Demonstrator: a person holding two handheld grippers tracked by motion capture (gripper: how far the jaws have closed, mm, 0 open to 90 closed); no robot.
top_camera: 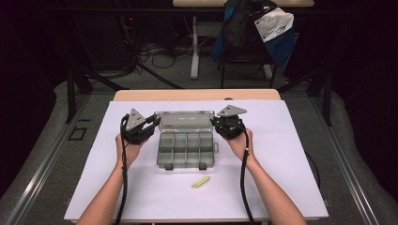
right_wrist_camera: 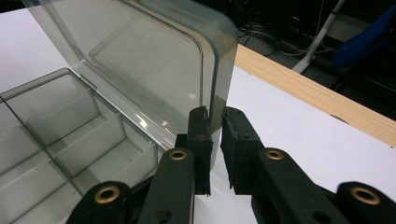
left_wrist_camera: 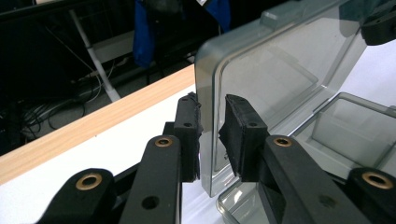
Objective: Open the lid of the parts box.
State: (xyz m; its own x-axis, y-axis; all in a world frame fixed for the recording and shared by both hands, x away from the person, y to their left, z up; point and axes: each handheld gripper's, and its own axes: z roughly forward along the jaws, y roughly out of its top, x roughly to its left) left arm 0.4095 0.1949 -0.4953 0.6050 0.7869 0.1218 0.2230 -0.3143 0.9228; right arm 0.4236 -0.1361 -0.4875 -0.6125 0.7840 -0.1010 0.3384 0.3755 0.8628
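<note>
Organizer box (top_camera: pixel 187 149): clear grey plastic, it lies open on the white sheet (top_camera: pixel 281 154), with about 8 compartments in its base.
Lid (top_camera: pixel 185 120): it stands nearly upright at the far edge of the box, and the hinge side is down.
Left gripper (top_camera: pixel 151 123): at the left end of the lid; in the left gripper view (left_wrist_camera: pixel 211 126) its 2 jaws stand on both sides of the lid's edge and are closed on it.
Right gripper (top_camera: pixel 217 122): at the right end of the lid; in the right gripper view (right_wrist_camera: pixel 214 128) its 2 jaws pinch the lid's corner edge, though it is hard to see if both pads press fully.
Hands: the left hand (top_camera: pixel 127 149) and the right hand (top_camera: pixel 240 143) are just beside the box, 1 on each side.
Yellow-green stick (top_camera: pixel 200 182): flat on the sheet, near the front of the box, apart from it.
</note>
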